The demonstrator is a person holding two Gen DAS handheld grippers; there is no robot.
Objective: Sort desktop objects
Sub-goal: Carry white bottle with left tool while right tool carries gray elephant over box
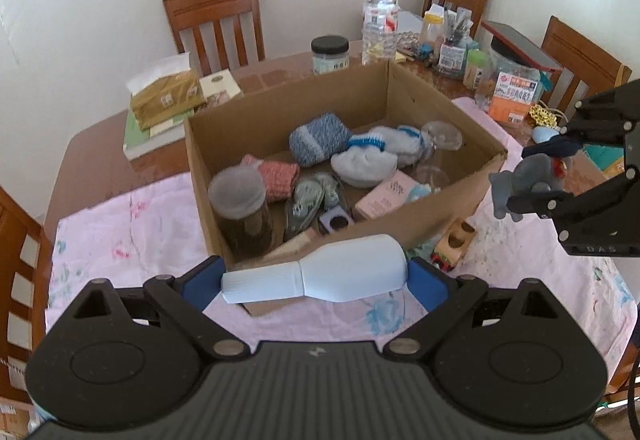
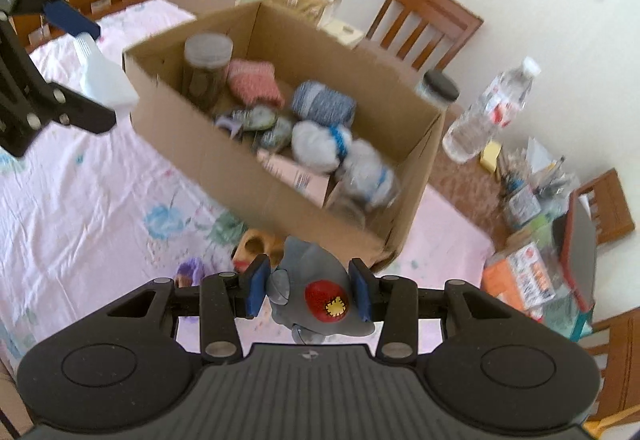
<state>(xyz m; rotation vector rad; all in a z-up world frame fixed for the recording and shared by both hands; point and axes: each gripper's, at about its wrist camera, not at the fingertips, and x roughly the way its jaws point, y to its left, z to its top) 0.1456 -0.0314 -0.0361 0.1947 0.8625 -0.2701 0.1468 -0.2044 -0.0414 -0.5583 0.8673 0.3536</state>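
My left gripper [image 1: 316, 278] is shut on a white plastic bottle [image 1: 320, 274], held lying sideways just in front of the near wall of the cardboard box [image 1: 400, 232]. My right gripper [image 2: 308, 286] is shut on a grey toy figure [image 2: 316, 288] with a red patch, held above the pink cloth near the box's corner. In the left wrist view the right gripper [image 1: 536, 173] hangs at the right of the box with the grey toy [image 1: 520, 183] in it. The box holds knitted rolls, a jar [image 1: 242, 209], a pink carton [image 1: 384, 193] and small items.
A wooden toy car [image 2: 258, 246] and a small purple thing [image 2: 190, 272] lie on the pink tablecloth [image 2: 80, 179] by the box. Behind the box stand a water bottle [image 1: 378, 19], a black-lidded jar [image 1: 330, 53], tissue packs [image 1: 164, 95] and cluttered containers [image 1: 452, 47]. Wooden chairs ring the table.
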